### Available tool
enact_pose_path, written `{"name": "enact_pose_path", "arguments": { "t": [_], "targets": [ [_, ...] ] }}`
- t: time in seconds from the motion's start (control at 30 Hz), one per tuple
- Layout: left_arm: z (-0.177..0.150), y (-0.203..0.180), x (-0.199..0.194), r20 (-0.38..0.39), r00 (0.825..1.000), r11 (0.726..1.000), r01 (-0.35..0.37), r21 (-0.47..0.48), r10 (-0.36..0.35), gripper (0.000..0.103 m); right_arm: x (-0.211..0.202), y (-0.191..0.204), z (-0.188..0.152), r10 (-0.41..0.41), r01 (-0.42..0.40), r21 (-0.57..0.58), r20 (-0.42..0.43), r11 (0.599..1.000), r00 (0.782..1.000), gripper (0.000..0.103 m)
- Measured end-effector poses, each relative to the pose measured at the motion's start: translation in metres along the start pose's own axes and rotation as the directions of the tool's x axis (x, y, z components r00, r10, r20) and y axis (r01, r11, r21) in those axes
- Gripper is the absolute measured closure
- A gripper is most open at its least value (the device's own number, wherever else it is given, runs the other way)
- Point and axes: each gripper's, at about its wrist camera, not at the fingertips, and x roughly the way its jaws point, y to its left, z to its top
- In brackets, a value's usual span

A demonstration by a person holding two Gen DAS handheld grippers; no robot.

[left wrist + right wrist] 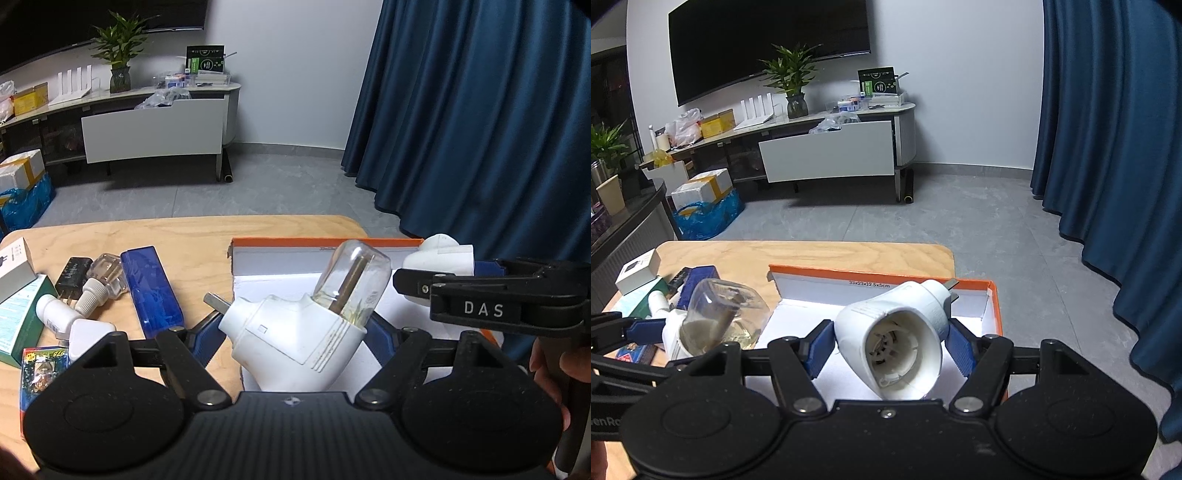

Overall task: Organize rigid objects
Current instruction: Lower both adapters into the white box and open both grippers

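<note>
My left gripper (291,332) is shut on a white plug-in vaporizer (295,343) with a clear bottle (352,284), held at the near left edge of the orange-rimmed white box (325,245). My right gripper (890,345) is shut on a white plug-in socket body (897,343) over the same box (993,314). The right gripper with its socket body also shows in the left wrist view (436,286). The vaporizer bottle also shows in the right wrist view (720,317).
On the wooden table (184,232) left of the box lie a blue transparent case (151,291), a black charger (74,277), a clear cube (107,275), white adapters (88,334), a green box (18,321) and a white box (13,269). A blue curtain (480,129) hangs at right.
</note>
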Motion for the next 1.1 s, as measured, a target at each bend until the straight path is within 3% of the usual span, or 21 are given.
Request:
{"name": "enact_pose_path", "arguments": {
  "t": [0.77, 0.97, 1.1],
  "targets": [
    [0.012, 0.004, 0.04, -0.016, 1.0, 1.0, 0.003, -0.006, -0.003, 0.023, 0.032, -0.008, 0.004, -0.045, 0.045, -0.002, -0.018, 0.999, 0.999, 0.023],
    [0.019, 0.002, 0.053, -0.056, 0.996, 0.997, 0.07, -0.03, -0.072, 0.022, 0.022, -0.011, 0.005, -0.104, 0.104, 0.012, 0.007, 0.994, 0.995, 0.023],
    [0.017, -0.001, 0.045, -0.059, 0.995, 0.997, 0.082, -0.016, -0.083, 0.011, 0.003, -0.016, 0.003, -0.114, 0.113, 0.041, 0.03, 0.993, 0.993, 0.023]
  ]
}}
